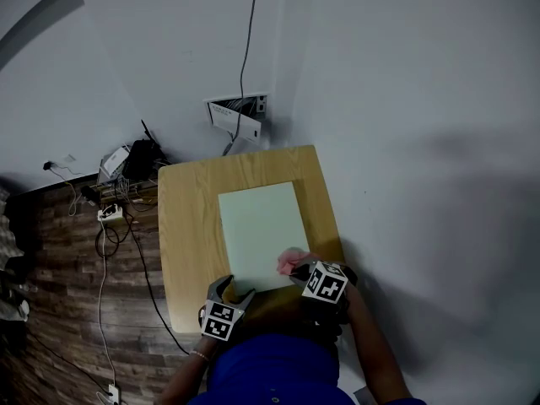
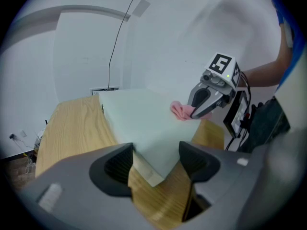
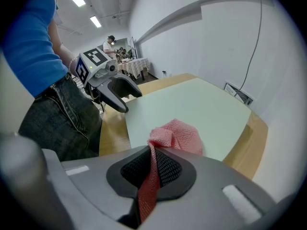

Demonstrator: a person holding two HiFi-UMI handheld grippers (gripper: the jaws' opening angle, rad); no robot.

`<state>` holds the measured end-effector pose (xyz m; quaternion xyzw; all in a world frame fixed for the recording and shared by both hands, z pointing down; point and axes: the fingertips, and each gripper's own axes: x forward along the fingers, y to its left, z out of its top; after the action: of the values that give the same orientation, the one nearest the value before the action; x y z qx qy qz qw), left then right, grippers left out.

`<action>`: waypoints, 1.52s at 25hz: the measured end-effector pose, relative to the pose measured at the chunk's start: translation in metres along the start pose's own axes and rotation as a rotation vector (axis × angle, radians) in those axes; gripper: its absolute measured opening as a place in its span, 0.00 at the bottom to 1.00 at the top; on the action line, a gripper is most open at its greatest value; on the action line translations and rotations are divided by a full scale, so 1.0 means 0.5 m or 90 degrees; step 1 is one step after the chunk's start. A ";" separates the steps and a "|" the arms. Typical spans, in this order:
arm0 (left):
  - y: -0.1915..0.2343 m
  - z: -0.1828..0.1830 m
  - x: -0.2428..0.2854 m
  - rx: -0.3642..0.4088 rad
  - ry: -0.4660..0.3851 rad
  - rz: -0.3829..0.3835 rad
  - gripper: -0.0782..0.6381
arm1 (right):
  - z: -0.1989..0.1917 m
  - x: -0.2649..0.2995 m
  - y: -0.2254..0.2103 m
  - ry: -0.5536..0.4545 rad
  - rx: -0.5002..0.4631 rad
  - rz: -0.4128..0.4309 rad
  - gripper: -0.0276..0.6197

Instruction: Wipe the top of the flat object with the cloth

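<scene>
**Desk** (image 1: 190,226): light wood top, centre of the head view, set against a white wall.

**Board** (image 1: 261,226): flat, pale green and rectangular. It lies flat on the desk, slightly right of the desk's middle, with bare wood showing on all sides. In the left gripper view its near corner (image 2: 153,143) points at the camera.

**Cloth** (image 1: 291,261): pink, bunched. It rests on the board's top near the lower right corner in the head view. The right gripper view shows a mesh weave (image 3: 177,135), with a strip of it running back between the jaws.

**Right gripper** (image 3: 152,162): jaws together, clamped on the pink cloth, at the bottom centre of its own view. In the head view it sits at the board's lower right corner (image 1: 302,270). In the left gripper view it is at right of centre (image 2: 195,113), its tips at the cloth (image 2: 180,110).

**Left gripper** (image 2: 156,159): jaws apart, straddling the board's near corner, with each inner face at an edge of the board. Whether they press on it cannot be told. It is at the board's lower left corner in the head view (image 1: 234,294), and at upper left in the right gripper view (image 3: 132,102).

**Person**: blue shirt (image 1: 270,374) at the bottom edge of the head view.

**Wall box** (image 1: 238,112): above the desk, with a dark cable (image 1: 246,40) rising from it.

**Power strip** (image 1: 110,213): among tangled leads to the left of the desk, on a wood-pattern floor (image 1: 59,310).
</scene>
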<state>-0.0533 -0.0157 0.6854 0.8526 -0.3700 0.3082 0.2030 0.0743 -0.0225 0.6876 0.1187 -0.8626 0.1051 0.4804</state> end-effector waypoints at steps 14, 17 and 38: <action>-0.001 -0.002 0.003 -0.008 0.000 0.001 0.53 | -0.042 -0.023 -0.014 -0.005 0.062 -0.015 0.06; -0.002 -0.004 0.004 -0.011 0.000 0.001 0.53 | -0.046 -0.021 -0.015 -0.005 0.064 -0.015 0.06; 0.000 -0.005 -0.002 -0.016 0.005 0.002 0.53 | -0.043 -0.017 -0.012 0.020 0.060 -0.003 0.06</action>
<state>-0.0546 -0.0137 0.6864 0.8484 -0.3741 0.3070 0.2145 0.0978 -0.0210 0.6916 0.1412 -0.8489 0.1463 0.4878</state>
